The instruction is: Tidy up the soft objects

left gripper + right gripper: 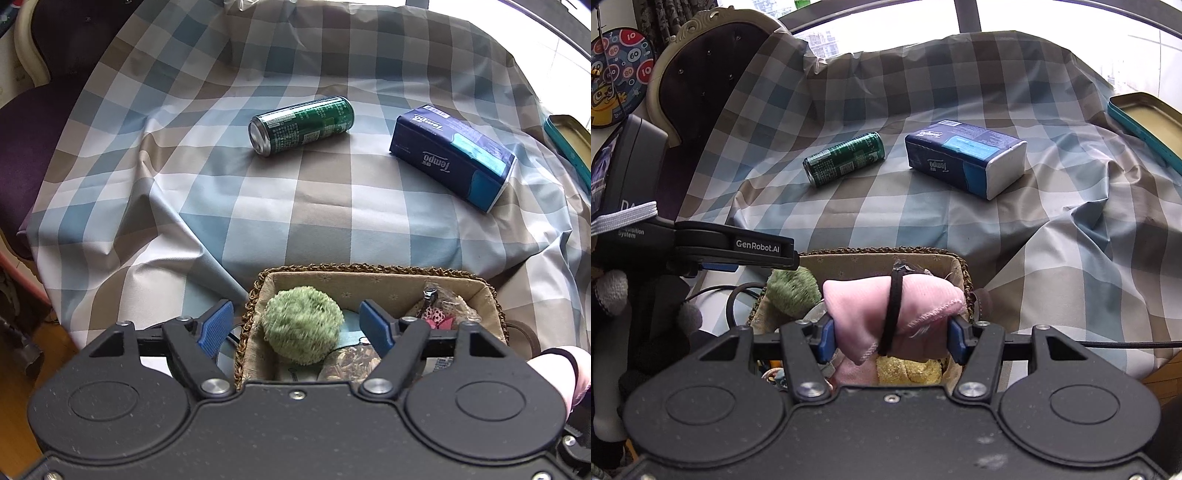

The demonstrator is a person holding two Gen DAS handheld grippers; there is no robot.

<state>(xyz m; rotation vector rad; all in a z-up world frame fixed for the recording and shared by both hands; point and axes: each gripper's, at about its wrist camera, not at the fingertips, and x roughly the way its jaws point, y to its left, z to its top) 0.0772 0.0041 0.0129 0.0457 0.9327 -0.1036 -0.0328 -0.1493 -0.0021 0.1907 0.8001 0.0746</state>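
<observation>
From the left wrist, the left gripper (295,325) hangs spread and empty over the basket (255,291), the green puff (301,325) lying between its fingers, below them. From the right wrist, the right gripper (890,338) pinches the pink cloth (886,302), its long axis running finger to finger, directly above the basket (956,266); the drop looks straight down.

Bright daylight comes from the window (1052,18) behind the table's far edge. Edges bend round. The green ball (301,325) looks blurry.
</observation>
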